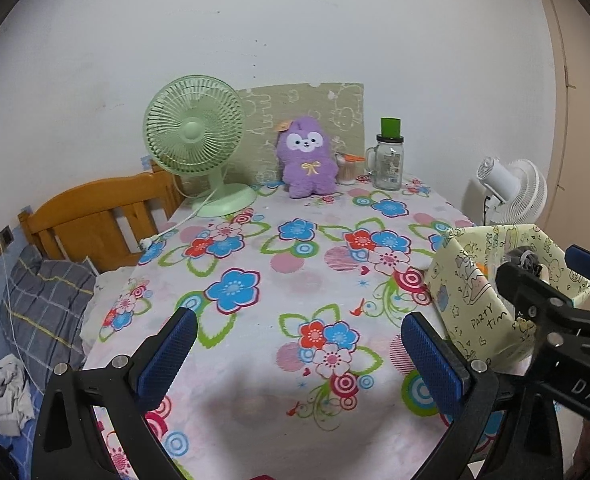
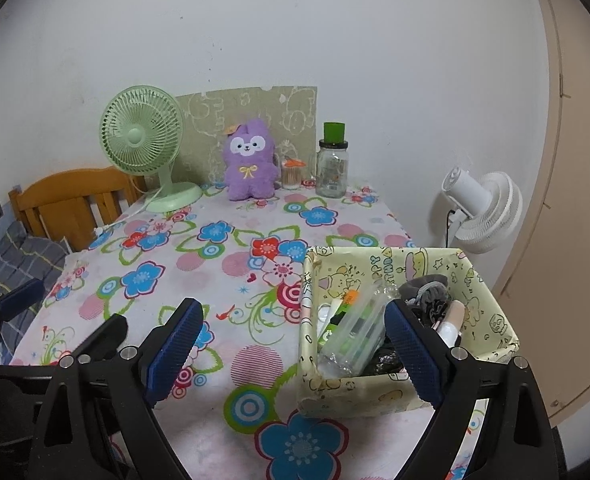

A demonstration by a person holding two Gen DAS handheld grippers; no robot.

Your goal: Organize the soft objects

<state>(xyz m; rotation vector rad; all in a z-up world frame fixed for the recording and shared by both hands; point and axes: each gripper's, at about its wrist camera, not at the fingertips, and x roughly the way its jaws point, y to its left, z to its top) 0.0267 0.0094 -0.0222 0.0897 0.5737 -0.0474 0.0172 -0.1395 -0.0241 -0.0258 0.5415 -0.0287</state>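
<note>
Nearest the lens, the left gripper (image 1: pixel 297 354) hangs over the near part of the flowered tablecloth (image 1: pixel 255 248) with its blue-padded fingers spread wide and nothing between them. To its right, the right gripper (image 2: pixel 295 348) is likewise spread and empty, its right finger overlapping the near rim of the pale yellow cartoon-printed fabric box (image 2: pixel 491 300).

The likely target, a purple plush animal with a white face and a yellow bow (image 1: pixel 309 158), sits upright at the far edge of the table, leaning towards the patterned olive board (image 1: pixel 335 108). It lies straight ahead of both grippers and well apart from them. In the left wrist view it sits almost centred between the fingers; in the right wrist view it lies left of centre, so the left gripper seems better lined up. Its long axis is vertical, so a pinch across the body looks apt.

The plush looks fluffy, squat and stubby-legged. It stands between a mint-green desk fan (image 1: pixel 194 136) on its left and a small tub of sticks (image 1: pixel 347 168) and a clear glass jar with a green cap (image 1: pixel 389 156) on its right, so a reach has tight clearance.

The box already holds a clear plastic packet (image 2: pixel 355 328) and grey knitted fabric (image 2: pixel 427 292).
</note>
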